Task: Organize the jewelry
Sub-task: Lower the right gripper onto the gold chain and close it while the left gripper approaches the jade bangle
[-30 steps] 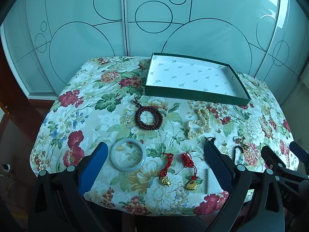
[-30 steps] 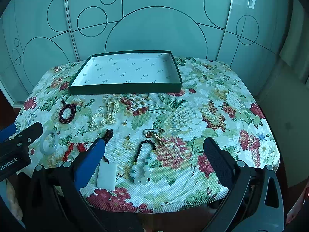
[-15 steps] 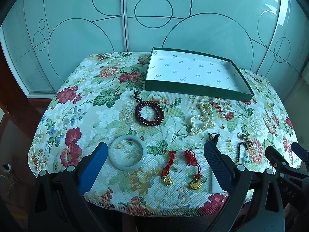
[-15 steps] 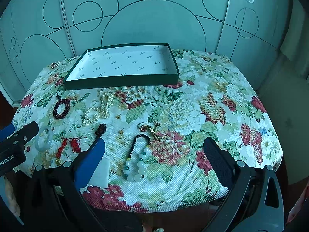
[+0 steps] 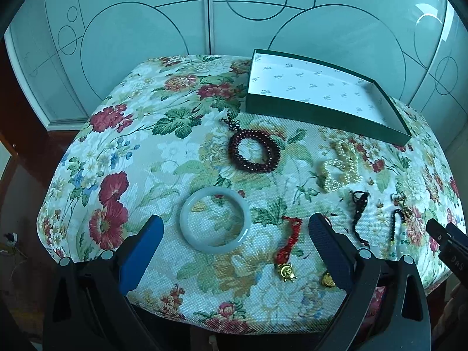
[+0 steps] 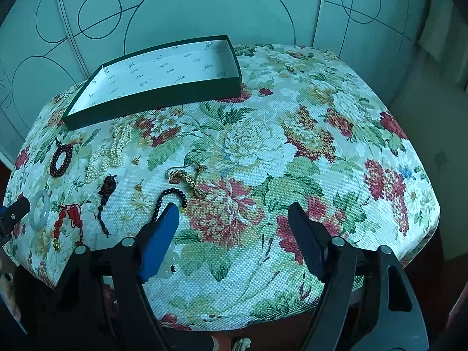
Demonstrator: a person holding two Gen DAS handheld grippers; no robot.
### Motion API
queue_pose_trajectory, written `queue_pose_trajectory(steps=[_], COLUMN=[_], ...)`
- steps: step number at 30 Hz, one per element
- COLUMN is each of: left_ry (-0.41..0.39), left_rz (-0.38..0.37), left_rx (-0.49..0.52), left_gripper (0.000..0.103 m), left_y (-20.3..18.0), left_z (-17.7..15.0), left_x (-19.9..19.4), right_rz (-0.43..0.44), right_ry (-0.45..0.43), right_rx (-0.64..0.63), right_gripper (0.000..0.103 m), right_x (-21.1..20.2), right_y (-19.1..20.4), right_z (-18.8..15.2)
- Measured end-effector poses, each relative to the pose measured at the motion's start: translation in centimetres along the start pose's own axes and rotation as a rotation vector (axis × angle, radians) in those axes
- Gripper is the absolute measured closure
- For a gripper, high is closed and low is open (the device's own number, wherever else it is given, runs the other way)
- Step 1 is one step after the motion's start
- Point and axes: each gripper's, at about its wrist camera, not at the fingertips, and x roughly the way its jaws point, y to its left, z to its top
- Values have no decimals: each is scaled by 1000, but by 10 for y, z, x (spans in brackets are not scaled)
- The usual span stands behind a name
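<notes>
A floral-clothed table carried everything — a green box far right, a dark red bead bracelet and pearls mid-table, a jade bangle, red-corded gold charms and black cords near the front edge.

Floral tablecloth; circle-patterned glass doors
</notes>
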Motion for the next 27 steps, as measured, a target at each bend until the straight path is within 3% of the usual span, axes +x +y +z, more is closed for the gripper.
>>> queue_pose_trajectory(steps=[3,22,27], left_ry=[-1,20,29], left_rz=[6,13,11], left_rx=[4,-8,-10], left_gripper=[4,4,4], left_y=[1,7,8], left_z=[1,7,7], left_x=[2,18,22], right_rz=[15,17,28], right_ry=[7,33,27], right_rx=[-9,-82,-66], right_gripper=[34,35,42], right_x=[8,55,57], right_y=[4,33,29], right_z=[5,27,26])
